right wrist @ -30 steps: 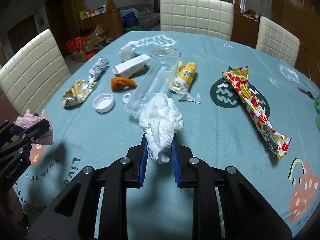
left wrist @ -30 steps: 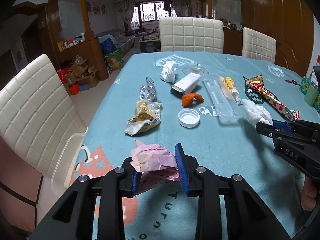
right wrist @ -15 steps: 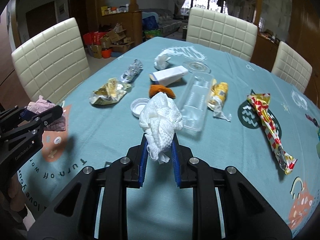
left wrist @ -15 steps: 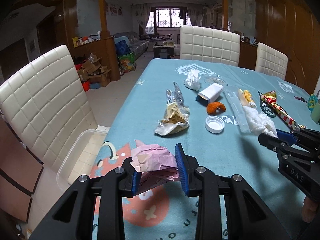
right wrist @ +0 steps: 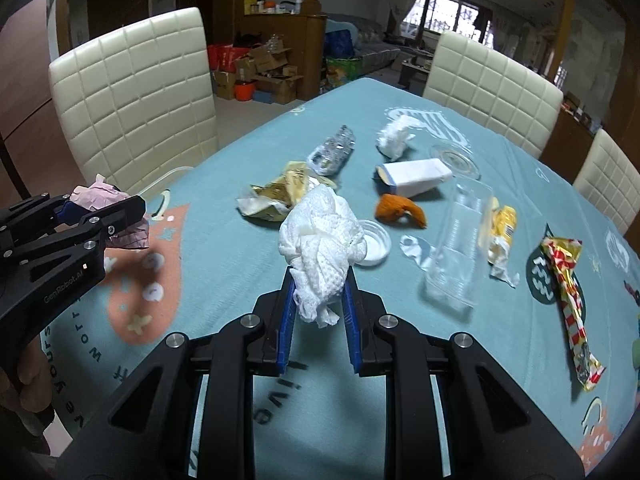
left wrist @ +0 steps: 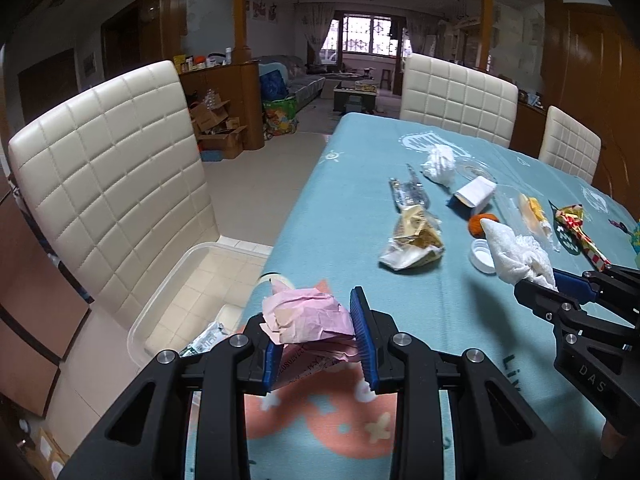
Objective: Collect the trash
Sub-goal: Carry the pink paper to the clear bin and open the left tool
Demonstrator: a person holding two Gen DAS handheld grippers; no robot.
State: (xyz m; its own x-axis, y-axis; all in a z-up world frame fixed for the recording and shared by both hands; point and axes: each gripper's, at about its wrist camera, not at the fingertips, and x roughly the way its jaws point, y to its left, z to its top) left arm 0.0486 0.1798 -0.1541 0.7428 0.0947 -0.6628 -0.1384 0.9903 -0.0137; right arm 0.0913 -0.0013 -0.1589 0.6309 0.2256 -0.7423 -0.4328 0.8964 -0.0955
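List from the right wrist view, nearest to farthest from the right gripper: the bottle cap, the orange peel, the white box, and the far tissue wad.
From the right gripper:
1. Bottle cap, just beyond the fingertips, right.
2. Orange peel, farther right.
3. White box, behind the peel.
4. Tissue wad, farthest, near the far chair.

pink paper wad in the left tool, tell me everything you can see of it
The pink paper wad is crumpled thin paper, pale pink with a tan patch, and a flatter printed sheet hangs beneath it. The left tool is shut on it, blue pads pressing both sides. It is held above the near corner of the teal tablecloth, touching nothing else.
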